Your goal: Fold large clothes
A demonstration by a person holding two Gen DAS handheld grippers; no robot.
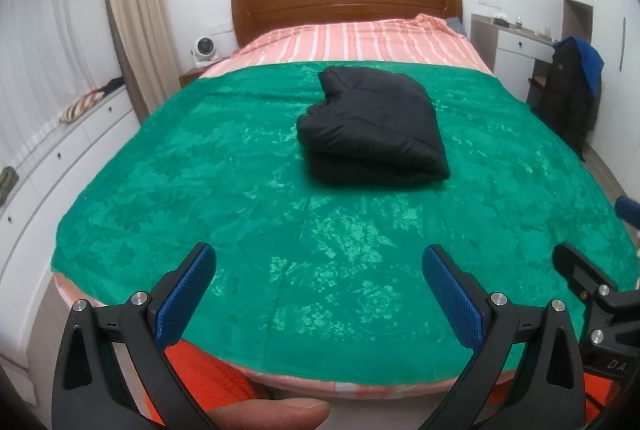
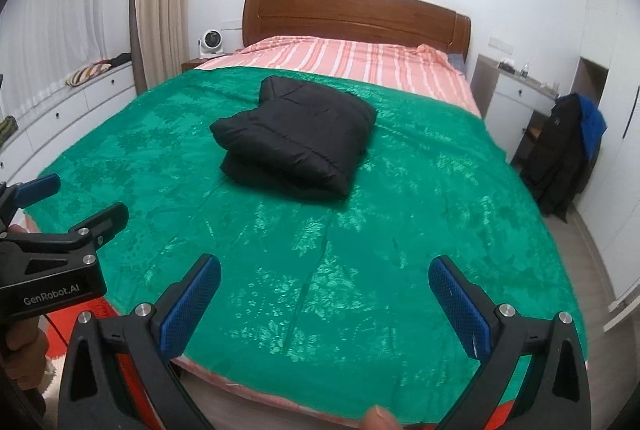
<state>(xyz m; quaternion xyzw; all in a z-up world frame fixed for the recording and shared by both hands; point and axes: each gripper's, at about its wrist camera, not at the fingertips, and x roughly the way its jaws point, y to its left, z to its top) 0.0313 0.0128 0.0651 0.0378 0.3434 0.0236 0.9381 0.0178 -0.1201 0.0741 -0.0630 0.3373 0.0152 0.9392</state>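
Because the black puffy jacket (image 1: 372,126) sits folded mid-frame on the green blanket (image 1: 240,190), the left gripper (image 1: 320,294) and right gripper (image 2: 324,298) hang wide apart, holding nothing.

Folded black jacket (image 1: 374,128) on green blanket (image 1: 224,190), mid-bed; left tool (image 1: 318,272) wide open, well short of it

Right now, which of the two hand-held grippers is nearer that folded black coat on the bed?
Neither clearly. The left hand-held gripper and right hand-held gripper both hang open at the bed's foot, apart from the folded black coat.
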